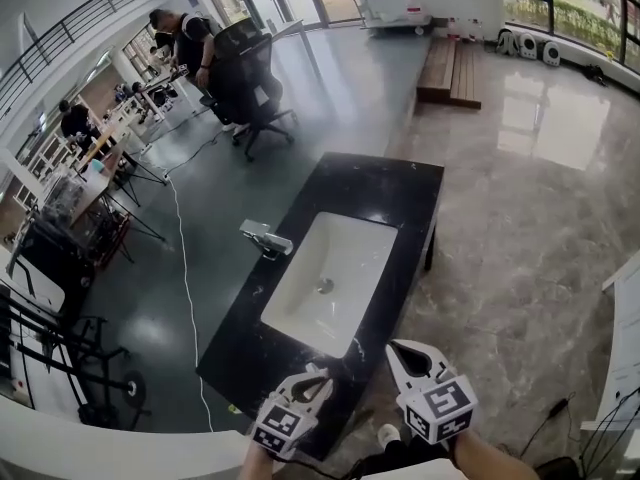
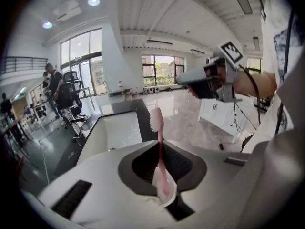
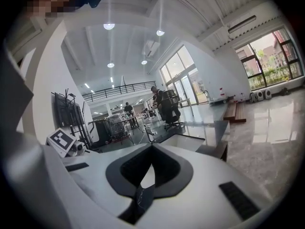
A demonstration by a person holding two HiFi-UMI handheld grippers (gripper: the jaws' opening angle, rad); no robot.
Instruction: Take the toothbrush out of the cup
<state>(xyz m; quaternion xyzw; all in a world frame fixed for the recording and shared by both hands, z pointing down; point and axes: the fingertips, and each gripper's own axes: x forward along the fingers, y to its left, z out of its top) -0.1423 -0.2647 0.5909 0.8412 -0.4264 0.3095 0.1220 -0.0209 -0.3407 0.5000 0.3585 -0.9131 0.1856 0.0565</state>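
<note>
Left tongs (image 2: 160, 149) clamped on a pink toothbrush (image 2: 156, 121), bristles upward, right tongs (image 3: 152, 147) pressed together and empty, both hung near the black bench (image 1: 395, 183) with its white sink (image 1: 345, 253)

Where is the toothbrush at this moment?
In the left gripper view, the pink toothbrush stands upright, clamped in the left gripper, bristles up, with the sink beyond it.

A chrome faucet (image 1: 265, 238) stands left of the white rectangular basin (image 1: 335, 273) sunk in the black stone counter (image 1: 400, 183), with a pink plastic toothbrush (image 2: 160, 161) held in the left tool (image 1: 315, 380).
</note>
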